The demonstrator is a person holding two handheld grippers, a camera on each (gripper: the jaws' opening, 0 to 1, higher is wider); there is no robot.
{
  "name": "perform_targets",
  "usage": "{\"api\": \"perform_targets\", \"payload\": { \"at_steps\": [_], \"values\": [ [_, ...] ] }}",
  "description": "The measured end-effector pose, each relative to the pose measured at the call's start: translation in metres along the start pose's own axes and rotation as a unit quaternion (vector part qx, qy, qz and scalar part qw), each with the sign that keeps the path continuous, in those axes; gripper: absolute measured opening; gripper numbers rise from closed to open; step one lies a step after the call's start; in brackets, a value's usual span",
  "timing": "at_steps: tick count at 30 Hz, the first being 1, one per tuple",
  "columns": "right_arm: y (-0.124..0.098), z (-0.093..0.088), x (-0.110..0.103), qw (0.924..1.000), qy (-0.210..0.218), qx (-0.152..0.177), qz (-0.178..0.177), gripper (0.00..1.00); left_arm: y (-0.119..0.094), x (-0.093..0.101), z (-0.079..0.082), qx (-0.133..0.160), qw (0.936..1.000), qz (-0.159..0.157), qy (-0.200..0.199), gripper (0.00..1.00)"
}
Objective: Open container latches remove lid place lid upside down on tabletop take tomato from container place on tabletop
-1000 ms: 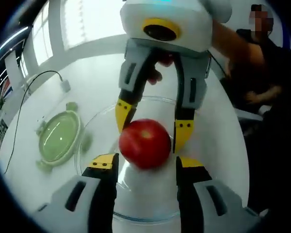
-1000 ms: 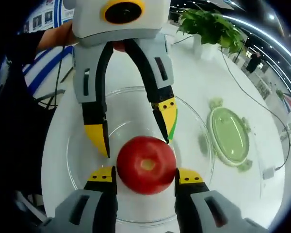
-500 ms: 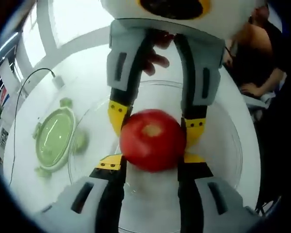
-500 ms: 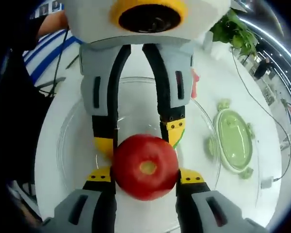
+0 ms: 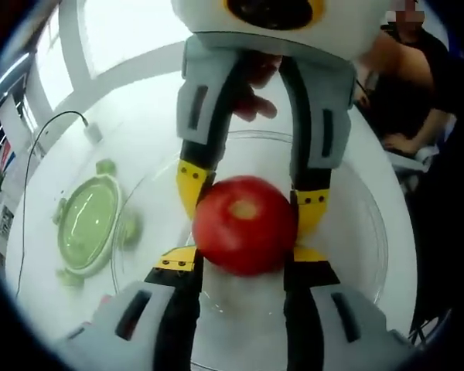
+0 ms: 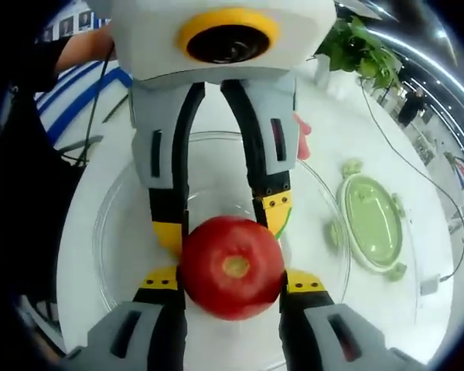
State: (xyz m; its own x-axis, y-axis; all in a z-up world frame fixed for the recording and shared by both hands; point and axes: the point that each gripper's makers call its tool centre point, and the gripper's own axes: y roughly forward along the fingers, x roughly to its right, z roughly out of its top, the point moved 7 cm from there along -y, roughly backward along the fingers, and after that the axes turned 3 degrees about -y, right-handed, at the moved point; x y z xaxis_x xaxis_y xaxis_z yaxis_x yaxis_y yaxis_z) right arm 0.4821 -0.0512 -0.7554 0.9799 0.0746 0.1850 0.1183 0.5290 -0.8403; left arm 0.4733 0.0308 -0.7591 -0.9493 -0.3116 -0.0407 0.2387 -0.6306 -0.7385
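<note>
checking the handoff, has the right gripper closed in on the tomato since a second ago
Yes. In the left gripper view, the right gripper has come forward over the clear container; its yellow tips now sit against the tomato.

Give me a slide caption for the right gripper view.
Both grippers close around a red tomato over the clear container, green lid lying on the white table.

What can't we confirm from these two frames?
- Left gripper view: whether the tomato touches the container floor; tomato and fingers cover it.
- Right gripper view: which gripper bears the tomato; contact faces hidden behind it.
- Lid: latch state too small in both views.
</note>
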Motion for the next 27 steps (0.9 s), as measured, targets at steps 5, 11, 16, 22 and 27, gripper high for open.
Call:
{"api": "perform_targets", "payload": {
  "at_steps": [5, 11, 16, 22, 27],
  "values": [
    [-0.006, 0.003, -0.002, 0.9999, -0.003, 0.011, -0.006, 0.42, -0.004, 0.001, 0.003, 0.006, 1.0, 0.002, 0.003, 0.32],
    [-0.019, 0.007, -0.003, 0.9994, -0.01, 0.029, -0.015, 0.42, -0.015, 0.004, 0.012, 0.026, 0.9996, 0.006, -0.007, 0.32],
    [-0.032, 0.015, -0.004, 0.9984, -0.02, 0.044, -0.028, 0.42, -0.027, 0.005, 0.02, 0.039, 0.9991, 0.015, 0.0, 0.32],
    [-0.05, 0.02, 0.0, 0.9967, -0.029, 0.065, -0.041, 0.42, -0.039, 0.005, 0.034, 0.052, 0.9984, 0.02, -0.001, 0.32],
    [-0.071, 0.018, 0.007, 0.9951, -0.037, 0.067, -0.063, 0.42, -0.043, 0.006, 0.057, 0.061, 0.9977, 0.029, 0.011, 0.32]
  ]
}}
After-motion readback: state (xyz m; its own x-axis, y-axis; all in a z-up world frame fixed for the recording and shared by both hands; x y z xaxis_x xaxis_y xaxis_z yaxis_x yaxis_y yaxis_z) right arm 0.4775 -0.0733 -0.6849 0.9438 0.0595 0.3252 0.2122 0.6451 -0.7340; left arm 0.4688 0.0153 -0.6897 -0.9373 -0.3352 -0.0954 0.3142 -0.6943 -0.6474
